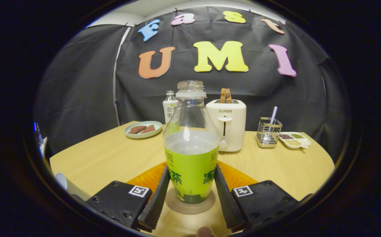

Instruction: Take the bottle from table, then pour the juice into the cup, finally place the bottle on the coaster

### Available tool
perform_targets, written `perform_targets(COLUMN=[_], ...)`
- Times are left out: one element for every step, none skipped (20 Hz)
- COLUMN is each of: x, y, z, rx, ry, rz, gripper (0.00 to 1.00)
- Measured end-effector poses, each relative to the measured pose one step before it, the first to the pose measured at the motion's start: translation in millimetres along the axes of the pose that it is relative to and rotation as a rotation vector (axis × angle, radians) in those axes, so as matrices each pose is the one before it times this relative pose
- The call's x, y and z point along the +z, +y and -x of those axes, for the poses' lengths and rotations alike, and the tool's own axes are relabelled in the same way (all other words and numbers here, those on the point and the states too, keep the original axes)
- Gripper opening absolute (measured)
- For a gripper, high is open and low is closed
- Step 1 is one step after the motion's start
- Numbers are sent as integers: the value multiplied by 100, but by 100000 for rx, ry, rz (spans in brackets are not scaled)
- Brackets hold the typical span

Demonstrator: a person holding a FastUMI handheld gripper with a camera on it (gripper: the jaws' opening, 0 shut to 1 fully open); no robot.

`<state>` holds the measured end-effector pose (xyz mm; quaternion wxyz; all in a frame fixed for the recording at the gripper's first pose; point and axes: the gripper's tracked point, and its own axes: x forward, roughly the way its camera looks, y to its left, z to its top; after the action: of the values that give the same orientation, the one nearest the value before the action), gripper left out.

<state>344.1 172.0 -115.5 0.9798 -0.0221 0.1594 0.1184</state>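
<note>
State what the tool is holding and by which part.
The tool flanks the bottle at its green-labelled lower body, on the coaster. Whether both fingers press it cannot be told.

The bottle (191, 144) stands upright between my claw's (191, 194) 2 fingers, its base set on the round coaster (190, 206). It is clear plastic with a wide, uncapped mouth and a green label around its lower half. Pale liquid fills it to just above the label. The coaster lies flat on the table (111, 158), just ahead of me.
</note>
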Motion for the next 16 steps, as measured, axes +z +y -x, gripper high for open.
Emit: perform_targets(x=[61,-100,-77,-192,-73,-102,52,14,182,256,225,210,188,46,194,229], y=[37,36,123,52,13,45,32,-32,-40,-40,11,-41,-28,-37,-74,-71], z=[3,42,-131,43,-33,223,85,184,199,343,408,413,263,702,564,797], rx=[20,255,264,-70,3,-64,-318,-650,-812,-479,-379,-217,-19,-410,-459,-403], ry=[-433,47,209,422,426,214,-95,-426,-656,-991,-1150,-800,-541,-524,-586,-974], rz=[282,314,266,132,-25,-132,430,1144,1439,870,61,-626,-801,-599,-212,-75], gripper=[81,81,82,83,83,88,93,94,96,97,97,97,98,100,100,100])
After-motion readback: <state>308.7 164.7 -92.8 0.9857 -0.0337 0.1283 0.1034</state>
